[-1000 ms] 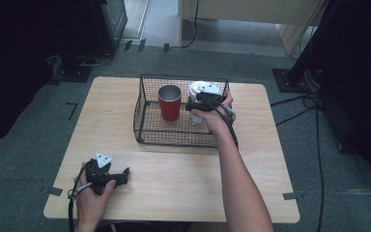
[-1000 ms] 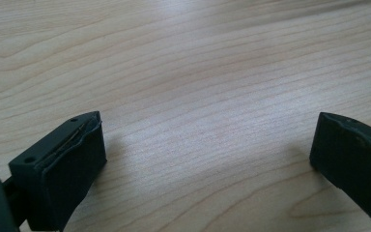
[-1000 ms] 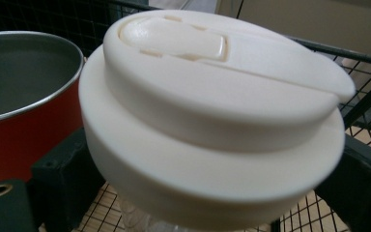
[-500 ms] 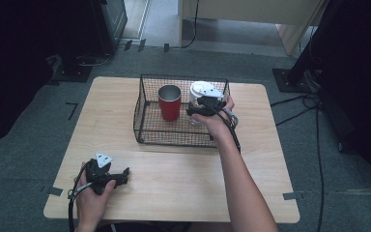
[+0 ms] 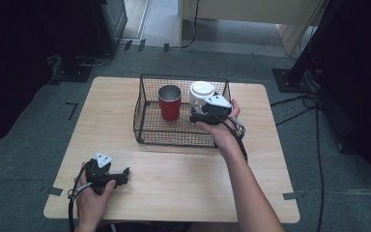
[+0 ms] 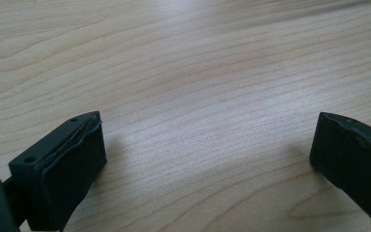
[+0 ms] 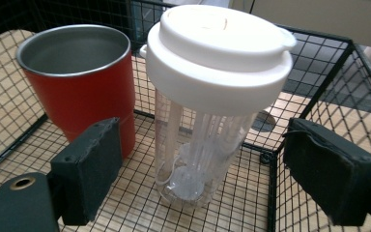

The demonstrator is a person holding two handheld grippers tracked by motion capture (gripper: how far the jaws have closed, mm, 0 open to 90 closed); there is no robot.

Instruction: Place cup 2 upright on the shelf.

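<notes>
A black wire basket [image 5: 147, 126] stands on the wooden table [image 5: 183, 179]. Inside it are a red metal cup [image 5: 170, 102] [image 7: 79, 87] and, to its right, a clear tumbler with a white lid [image 5: 202, 91] [image 7: 220, 53], both upright. My right gripper [image 5: 199, 114] [image 7: 205, 145] hovers in the basket just on the near side of the tumbler. It is open, its jaws wide on either side of the tumbler's lower body without touching it. My left gripper [image 5: 121, 177] [image 6: 207, 140] rests open on the bare wood at the front left.
The basket's far right corner [image 7: 265, 157] lies just behind the tumbler, and its right wall [image 7: 319, 87] is close to my right jaw. Cables [image 5: 299, 104] run over the grey floor to the table's right. Open tabletop stretches in front of the basket.
My right gripper has drawn back a little toward the basket's near side, so more of the white lid shows. The left gripper has stayed where it was.
</notes>
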